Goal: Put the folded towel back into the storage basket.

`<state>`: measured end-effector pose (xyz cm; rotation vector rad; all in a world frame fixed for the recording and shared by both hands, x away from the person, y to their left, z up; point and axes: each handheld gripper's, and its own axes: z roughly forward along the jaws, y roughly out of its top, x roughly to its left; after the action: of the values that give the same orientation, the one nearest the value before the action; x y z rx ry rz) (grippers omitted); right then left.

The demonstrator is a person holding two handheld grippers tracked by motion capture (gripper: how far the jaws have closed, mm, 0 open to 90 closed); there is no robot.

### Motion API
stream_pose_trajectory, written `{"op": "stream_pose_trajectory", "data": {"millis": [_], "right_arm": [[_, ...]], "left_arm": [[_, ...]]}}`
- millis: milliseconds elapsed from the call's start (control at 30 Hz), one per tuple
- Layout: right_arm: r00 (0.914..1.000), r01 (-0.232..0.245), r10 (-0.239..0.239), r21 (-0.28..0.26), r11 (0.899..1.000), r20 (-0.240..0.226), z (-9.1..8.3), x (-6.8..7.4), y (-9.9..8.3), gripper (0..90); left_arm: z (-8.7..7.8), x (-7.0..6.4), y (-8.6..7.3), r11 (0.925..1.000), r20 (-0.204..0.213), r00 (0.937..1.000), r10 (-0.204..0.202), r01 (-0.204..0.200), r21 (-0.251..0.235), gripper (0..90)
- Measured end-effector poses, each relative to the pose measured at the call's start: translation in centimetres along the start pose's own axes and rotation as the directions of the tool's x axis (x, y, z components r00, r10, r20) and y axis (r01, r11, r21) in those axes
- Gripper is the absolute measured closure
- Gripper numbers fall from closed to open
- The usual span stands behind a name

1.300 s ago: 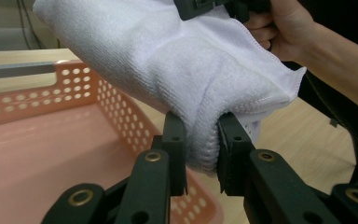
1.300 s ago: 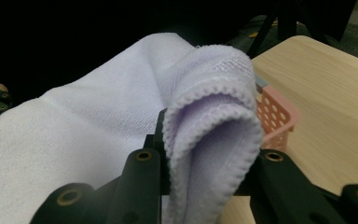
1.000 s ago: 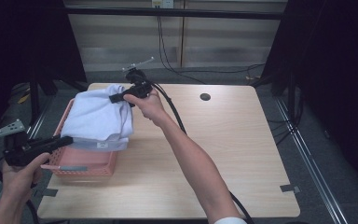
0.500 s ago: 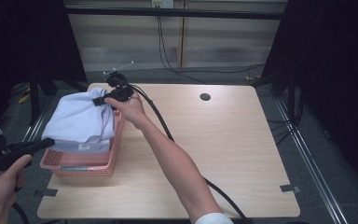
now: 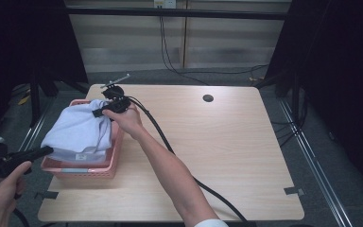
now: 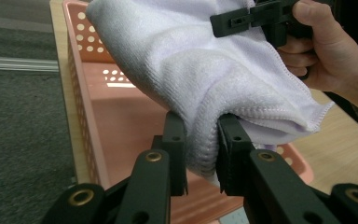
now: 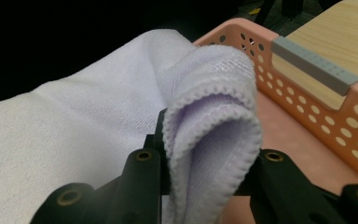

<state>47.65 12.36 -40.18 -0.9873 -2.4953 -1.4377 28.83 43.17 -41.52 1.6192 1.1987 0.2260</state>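
**Towel held at two corners above the basket — slack is the hazard**

A pale lilac towel is held over a pink perforated basket at the left edge of the wooden table. It is gripped at two places. At the far end of the basket, the right gripper is clamped on a folded, hemmed corner; in the right gripper view the doubled edge is seen squeezed between the two black jaws. At the near end, the left gripper is closed on another fold, and in the left gripper view the cloth is pinched between the jaws just above the basket floor. The middle of the towel is draped across the basket, with part of it sagging inside the rim.

Several slips can be foreseen. If the grippers are drawn apart too fast, a hem may be pulled out of one pair of jaws, since only a thick rolled edge is held at each end — not flat cloth. If the towel is lifted unevenly, the sagging middle may be caught on the basket rim and the light basket dragged or tipped toward the table edge. The trailing cable beside the right forearm could also be snagged.
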Motion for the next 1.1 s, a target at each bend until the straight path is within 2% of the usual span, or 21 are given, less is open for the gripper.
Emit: {"op": "stream_pose_trajectory", "data": {"millis": [200, 233, 267, 400, 433, 467, 500, 533, 567, 600, 733, 767, 867, 933, 1000, 1033, 1067, 1100], "right_arm": [[0.9996, -0.027, 0.027, 0.013, 1.0, 0.012, 1.2, -0.5, -1.2, 71.1], [0.9996, -0.027, 0.027, 0.013, 1.0, 0.012, 1.2, -0.5, -1.2, 71.1], [0.9993, -0.028, 0.028, 0.023, 0.999, 0.026, 1.8, -0.7, -1.8, 70.9], [0.9991, -0.027, 0.025, 0.05, 0.998, 0.035, 2.3, -1.0, -2.3, 69.5], [0.9989, -0.027, 0.025, 0.048, 0.998, 0.04, 2.3, -1.1, -2.5, 67.2], [0.9973, -0.037, 0.034, 0.046, 0.998, 0.065, 2.5, -1.6, -2.7, 52.8], [0.9961, -0.036, 0.032, 0.054, 0.998, 0.082, 2.5, -1.8, -2.7, 46.9], [0.9961, -0.036, 0.032, 0.054, 0.998, 0.082, 2.5, -1.8, -2.7, 46.9], [0.9959, -0.031, 0.026, 0.058, 0.998, 0.086, 2.4, -1.9, -2.7, 44.7], [0.9969, -0.018, 0.015, 0.037, 0.999, 0.077, 1.9, -2.2, -2.5, 39.9], [0.9981, -0.001, 0.0, 0.013, 1.0, 0.062, 0.8, -2.2, -2.3, 39.5], [0.9985, 0.011, -0.011, 0.0, 1.0, 0.053, 0.0, -2.1, -2.2, 39.2], [0.9985, 0.039, -0.039, -0.014, 0.999, 0.038, -1.5, -1.9, -2.4, 42.1], [0.9977, 0.065, -0.064, -0.02, 0.998, 0.024, -2.6, -2.0, -2.8, 46.7], [0.997, 0.073, -0.073, -0.018, 0.997, 0.025, -3.8, -2.1, -3.4, 47.8], [0.997, 0.073, -0.073, -0.018, 0.997, 0.025, -3.8, -2.1, -3.4, 47.8], [0.9966, 0.079, -0.078, -0.022, 0.997, 0.025, -4.5, -2.2, -3.7, 48.0], [0.9961, 0.086, -0.085, -0.041, 0.995, 0.026, -6.3, -2.5, -4.2, 48.7]], "left_arm": [[0.4, 0.2, -0.2, 0.9996, -0.024, 0.9997, 0.007, -0.006, 0.029, 76.1], [0.5, 0.2, -0.4, 0.9995, -0.021, 0.9998, -0.003, 0.003, 0.032, 76.1], [0.8, 0.2, -0.7, 0.9983, -0.037, 0.9993, 0.007, -0.005, 0.058, 75.8], [1.4, 0.0, -1.2, 0.9976, -0.052, 0.9986, 0.013, -0.009, 0.068, 73.3], [1.6, -0.1, -1.3, 0.9974, -0.054, 0.9981, 0.03, -0.026, 0.068, 73.3], [1.7, -0.3, -1.5, 0.9971, -0.055, 0.9975, 0.044, -0.041, 0.063, 63.3], [1.9, -0.6, -1.5, 0.9954, -0.073, 0.9962, 0.049, -0.042, 0.085, 57.4], [1.9, -0.6, -1.5, 0.9954, -0.073, 0.9962, 0.049, -0.042, 0.085, 51.9], [1.8, -0.8, -1.4, 0.996, -0.083, 0.9949, 0.058, -0.052, 0.073, 51.9], [1.5, -1.1, -1.2, 0.996, -0.084, 0.9941, 0.068, -0.063, 0.063, 48.7], [1.4, -1.8, -0.7, 0.9965, -0.087, 0.9936, 0.073, -0.069, 0.047, 45.6], [1.5, -1.9, -0.6, 0.9964, -0.082, 0.9939, 0.074, -0.071, 0.046, 45.7], [2.5, -2.8, -0.4, 0.9968, -0.104, 0.993, 0.056, -0.05, 0.062, 48.6], [3.3, -3.4, -0.4, 0.9956, -0.1, 0.9934, 0.057, -0.049, 0.08, 52.8], [3.6, -3.7, -0.3, 0.9953, -0.099, 0.9931, 0.062, -0.054, 0.08, 49.6], [3.8, -4.2, -0.2, 0.9953, -0.098, 0.9933, 0.061, -0.054, 0.08, 49.6], [4.1, -4.9, -0.1, 0.9937, -0.098, 0.9916, 0.085, -0.077, 0.081, 49.3], [4.3, -5.5, 0.0, 0.9916, -0.093, 0.9901, 0.105, -0.097, 0.085, 47.1]]}}
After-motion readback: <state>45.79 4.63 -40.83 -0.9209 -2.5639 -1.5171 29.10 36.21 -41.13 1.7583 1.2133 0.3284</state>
